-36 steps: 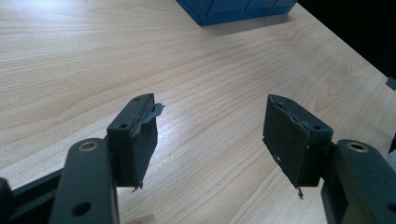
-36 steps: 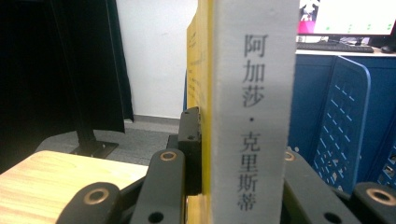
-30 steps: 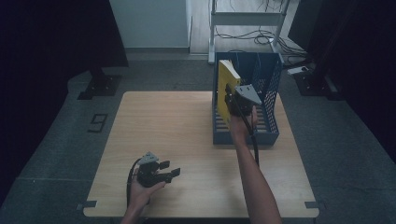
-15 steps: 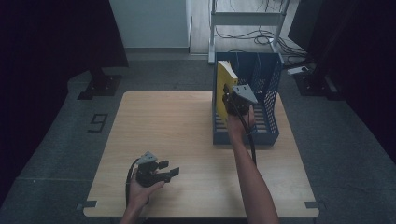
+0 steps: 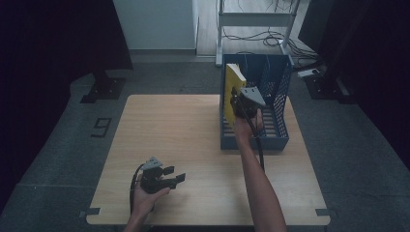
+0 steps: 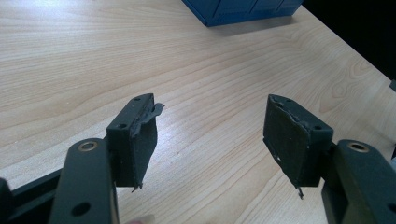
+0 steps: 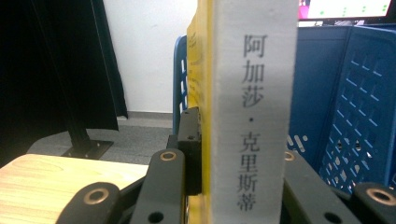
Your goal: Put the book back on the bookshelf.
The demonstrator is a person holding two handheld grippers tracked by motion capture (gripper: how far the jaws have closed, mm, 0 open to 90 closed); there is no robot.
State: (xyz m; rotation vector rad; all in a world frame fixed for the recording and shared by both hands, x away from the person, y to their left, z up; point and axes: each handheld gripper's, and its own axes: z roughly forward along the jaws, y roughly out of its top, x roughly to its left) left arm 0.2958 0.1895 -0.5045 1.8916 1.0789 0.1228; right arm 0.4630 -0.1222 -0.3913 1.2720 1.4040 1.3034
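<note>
A yellow-covered book with a white spine printed in dark characters stands upright at the left wall of the blue slatted crate. Its top rises above the rim. My right gripper is shut on the book's lower part, one pad pressed flat on the yellow cover. I cannot tell whether the book rests on the crate's floor. My left gripper lies low over the wooden table near its front left. Its jaws stand wide open with nothing between them.
The crate's blue lattice wall stands close behind the book, and a crate corner lies far ahead of the left gripper. Bare wood spreads between both hands. A dark curtain and a stand foot lie beyond the table's left side.
My right gripper has shifted slightly left with the book at the crate. The left hand has stayed still.
</note>
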